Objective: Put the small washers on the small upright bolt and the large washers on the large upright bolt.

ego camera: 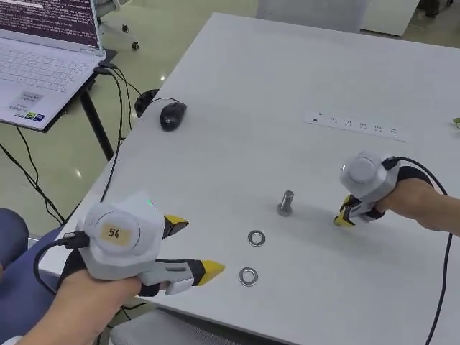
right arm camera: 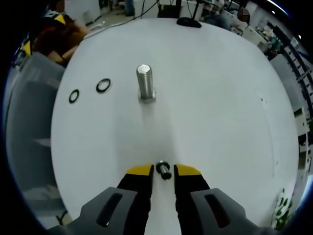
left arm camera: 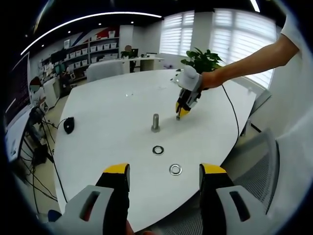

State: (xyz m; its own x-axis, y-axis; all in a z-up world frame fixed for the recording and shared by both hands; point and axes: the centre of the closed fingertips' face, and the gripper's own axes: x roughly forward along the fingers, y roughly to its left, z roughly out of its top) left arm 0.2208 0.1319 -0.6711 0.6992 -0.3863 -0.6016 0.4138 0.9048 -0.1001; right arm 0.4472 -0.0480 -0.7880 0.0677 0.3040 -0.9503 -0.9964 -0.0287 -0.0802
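Left tongs (left arm camera: 165,170) gape wide, empty; right tongs (right arm camera: 165,169) closed on the small bolt (right arm camera: 163,171).

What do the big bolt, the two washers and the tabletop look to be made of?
Big bolt: metal, probably steel; silvery with a dull sheen. Washers: likely the same metal; grey, shiny flat rings. Tabletop: matte white, smooth, perhaps laminate; core hidden.
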